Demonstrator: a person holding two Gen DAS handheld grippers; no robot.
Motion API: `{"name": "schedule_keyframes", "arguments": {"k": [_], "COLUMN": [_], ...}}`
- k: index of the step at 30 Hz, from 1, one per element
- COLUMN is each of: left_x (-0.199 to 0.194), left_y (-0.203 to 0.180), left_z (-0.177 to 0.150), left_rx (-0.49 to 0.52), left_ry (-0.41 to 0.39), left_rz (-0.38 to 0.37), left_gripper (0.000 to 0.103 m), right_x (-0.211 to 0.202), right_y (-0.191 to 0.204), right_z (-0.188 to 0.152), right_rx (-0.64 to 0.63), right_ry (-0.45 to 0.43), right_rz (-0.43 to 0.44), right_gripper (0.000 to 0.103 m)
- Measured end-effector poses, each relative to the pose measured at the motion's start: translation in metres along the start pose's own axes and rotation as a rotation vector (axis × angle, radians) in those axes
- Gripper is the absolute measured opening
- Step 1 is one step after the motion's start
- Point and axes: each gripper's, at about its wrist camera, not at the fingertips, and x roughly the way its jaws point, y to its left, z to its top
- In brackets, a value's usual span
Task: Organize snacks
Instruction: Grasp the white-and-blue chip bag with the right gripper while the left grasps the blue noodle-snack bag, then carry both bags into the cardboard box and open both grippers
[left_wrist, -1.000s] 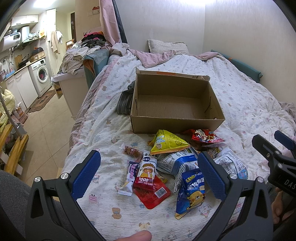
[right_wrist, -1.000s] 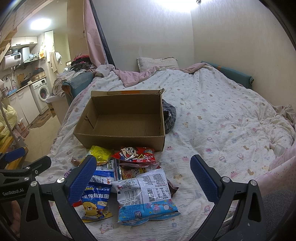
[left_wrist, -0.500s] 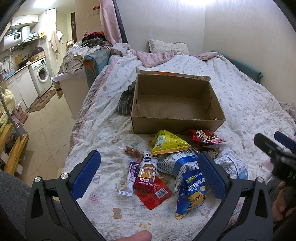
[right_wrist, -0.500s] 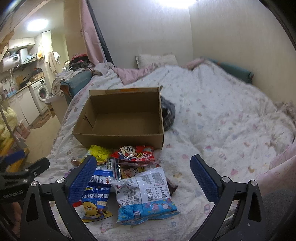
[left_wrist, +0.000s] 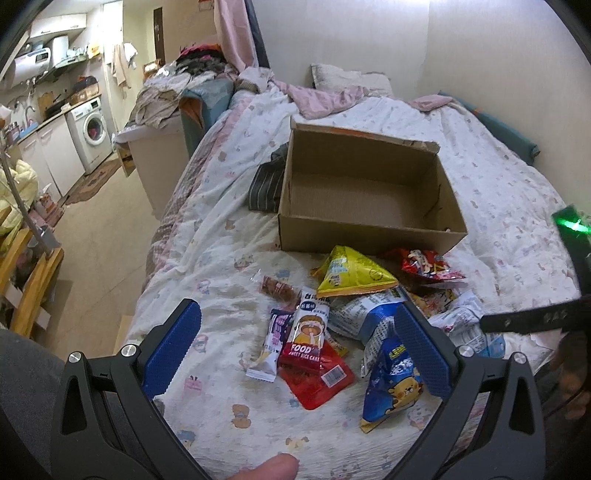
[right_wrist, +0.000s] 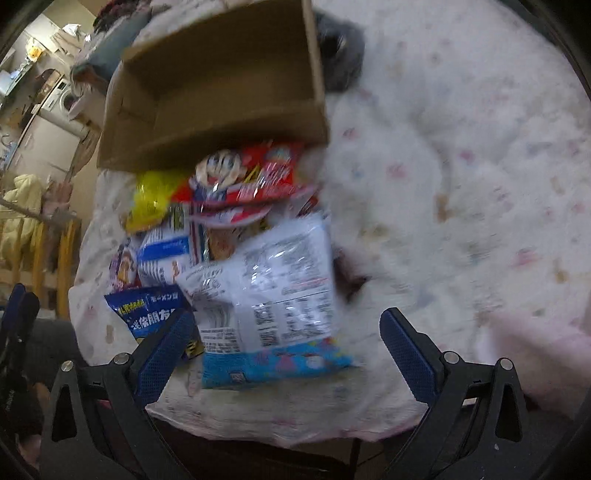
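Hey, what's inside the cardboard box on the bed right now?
The cardboard box shows only its bare corrugated floor; no snacks inside. Its front wall hides the strip of floor closest to the camera, so I can't vouch for that bit.

Ahead of my jaws I count one cardboard box (left_wrist: 365, 195), one yellow bag (left_wrist: 351, 273), two red bags, one by the box (left_wrist: 428, 264) and one nearer me (left_wrist: 321, 373), and two blue bags (left_wrist: 391, 380).

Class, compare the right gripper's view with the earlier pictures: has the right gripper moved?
Yes. The right gripper has tipped down and closer: the cardboard box now sits higher and larger in its view, and the big white packet fills more of it.
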Motion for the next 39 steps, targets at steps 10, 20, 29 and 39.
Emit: {"name": "schedule_keyframes", "arguments": {"k": [10,20,29,39], "left_x": [0.016,0.032,0.043,0.071], "left_y": [0.009,0.008,-0.027,-0.086], "left_z": [-0.003,-0.006,-0.015,-0.046], "left_rx": [-0.022,-0.025,0.014,0.049], "left_ry": [0.069,0.156,0.274,0.438], "left_rz": [0.043,0.051,-0.009,-0.1], "left_gripper": [0.103,0.103,0.103,0.097], "right_x": [0.058,0.011,-0.049,-0.045], "right_y": [0.034,0.027,-0.012,-0.022], "right_z": [-0.002,-0.022,-0.021,-0.021], "right_rx": [-0.175,-0.174,-0.01,0.06], "right_ry": [0.12,0.013,-0.215,-0.242], "right_rz": [-0.069,0.017,0.158,0.177], "right_gripper": [0.102,0.062,0.06,0.06]}}
